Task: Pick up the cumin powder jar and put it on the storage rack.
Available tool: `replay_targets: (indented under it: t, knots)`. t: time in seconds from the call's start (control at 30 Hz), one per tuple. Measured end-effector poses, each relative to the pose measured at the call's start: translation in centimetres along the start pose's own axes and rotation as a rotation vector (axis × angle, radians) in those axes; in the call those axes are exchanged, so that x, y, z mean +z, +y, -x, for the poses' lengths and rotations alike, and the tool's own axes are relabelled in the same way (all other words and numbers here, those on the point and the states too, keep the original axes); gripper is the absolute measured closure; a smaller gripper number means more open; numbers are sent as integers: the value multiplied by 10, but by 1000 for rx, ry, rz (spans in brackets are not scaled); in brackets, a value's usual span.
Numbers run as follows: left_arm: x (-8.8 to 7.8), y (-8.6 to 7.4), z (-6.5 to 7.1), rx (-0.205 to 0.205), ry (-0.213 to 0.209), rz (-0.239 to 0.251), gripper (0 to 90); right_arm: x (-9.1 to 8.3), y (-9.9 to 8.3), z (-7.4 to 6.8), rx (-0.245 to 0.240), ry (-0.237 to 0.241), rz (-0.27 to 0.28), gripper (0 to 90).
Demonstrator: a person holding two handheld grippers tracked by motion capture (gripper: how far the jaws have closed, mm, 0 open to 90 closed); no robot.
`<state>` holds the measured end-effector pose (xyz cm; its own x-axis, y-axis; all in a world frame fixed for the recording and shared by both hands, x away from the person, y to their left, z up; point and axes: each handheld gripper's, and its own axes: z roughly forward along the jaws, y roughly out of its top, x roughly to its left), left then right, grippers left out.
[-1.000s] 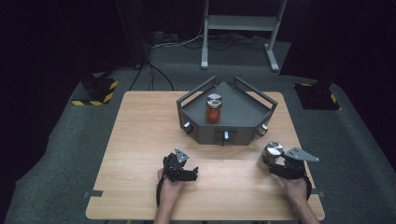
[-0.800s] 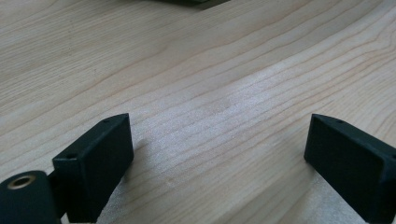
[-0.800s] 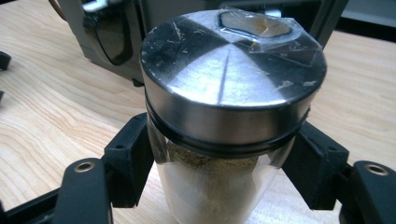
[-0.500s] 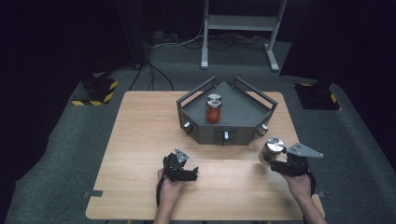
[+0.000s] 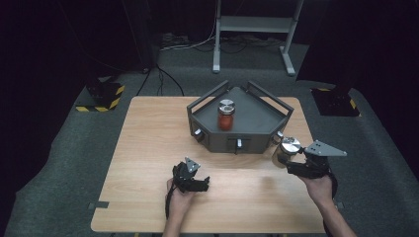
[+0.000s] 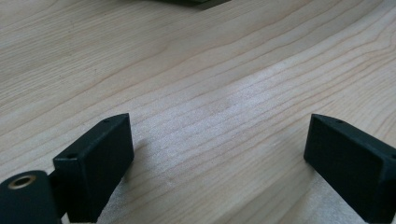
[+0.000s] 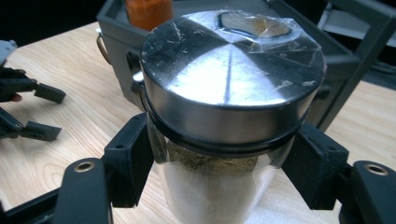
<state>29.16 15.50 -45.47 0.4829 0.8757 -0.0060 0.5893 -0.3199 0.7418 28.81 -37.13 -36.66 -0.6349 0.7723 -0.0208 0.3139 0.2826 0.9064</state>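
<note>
Since the earlier frames, the right gripper (image 5: 291, 159) has lifted its jar (image 5: 286, 152) off the table (image 5: 148, 148); the left gripper (image 5: 200, 183) has stayed put.

Item: jar, glass, with metal lid (image 7: 232, 70). We hold it clear of the board, just off the right front corner of the tray (image 5: 257, 140).
- Grip: right jaws clamped on the glass wall directly beneath the lid's rim, one pad on each side.
- Body: clear, round, straight-walled; filled with a pale tan powder topped by a coarser brownish layer.
- Lid: brushed steel, flat, scratched, with a dark band at its lower edge and clear tape over a small patch on top.
- Handling, as we judge it: stiff and breakable; smooth glass is slippery, so the lid's overhang serves as a stop against sliding down. Well filled, so likely fairly heavy for its size. We would keep it upright and set it down gently.

Item: second jar (image 5: 226, 115), same lid type, orange-red contents, upright inside the tray.

Item: tray, dark grey, angular, hard-looking, with raised rails and small knobs along the front.

Item: table, light wood grain, matte.

Item: left gripper, resting near the front edge, black jaws standing apart with bare wood between them.
</note>
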Motion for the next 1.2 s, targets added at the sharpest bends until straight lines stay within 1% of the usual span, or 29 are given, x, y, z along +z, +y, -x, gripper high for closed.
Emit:
replay_targets:
  t: [0.2, 0.3, 0.53, 0.7, 0.93, 1.2]
  knots:
    - [0, 0, 0, 0, 0, 0, 82, -4, 13, 3, -18, 30, 14, 311]
    - [0, 0, 0, 0, 0, 0, 82, -4, 19, 4, -20, 40, 22, 311]
    - [0, 0, 0, 0, 0, 0, 83, -5, 34, 8, -19, 50, 40, 311]
    - [0, 0, 0, 0, 0, 0, 83, -5, 46, 9, -28, 50, 55, 311]
    - [0, 0, 0, -1, 0, 0, 84, 1, 63, 9, -42, 49, 60, 311]
    - [0, 0, 0, 4, 2, 0, 86, 16, 76, 10, -43, 48, 57, 311]
